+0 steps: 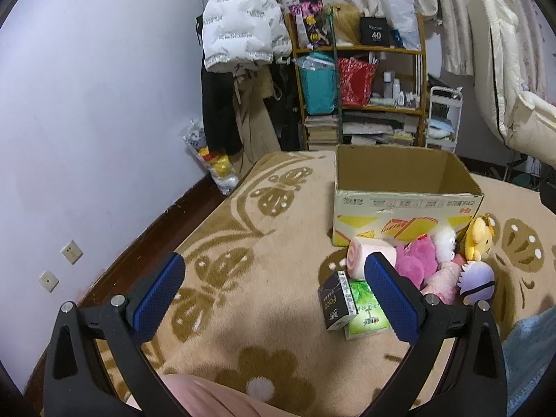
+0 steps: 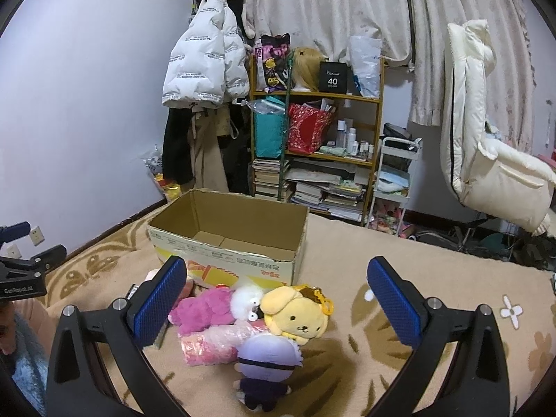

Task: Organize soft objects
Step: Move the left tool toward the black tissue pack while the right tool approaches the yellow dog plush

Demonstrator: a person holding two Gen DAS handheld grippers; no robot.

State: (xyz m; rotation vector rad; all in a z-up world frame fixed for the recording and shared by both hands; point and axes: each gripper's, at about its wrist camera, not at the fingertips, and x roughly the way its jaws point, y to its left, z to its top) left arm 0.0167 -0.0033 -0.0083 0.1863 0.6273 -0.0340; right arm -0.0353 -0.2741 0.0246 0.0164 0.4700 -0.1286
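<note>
Right wrist view, yellow dog plush (image 2: 295,316), floppy-eared, smiling

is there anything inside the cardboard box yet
No, in the right wrist view the cardboard box shows only its bare bottom flaps.
</note>
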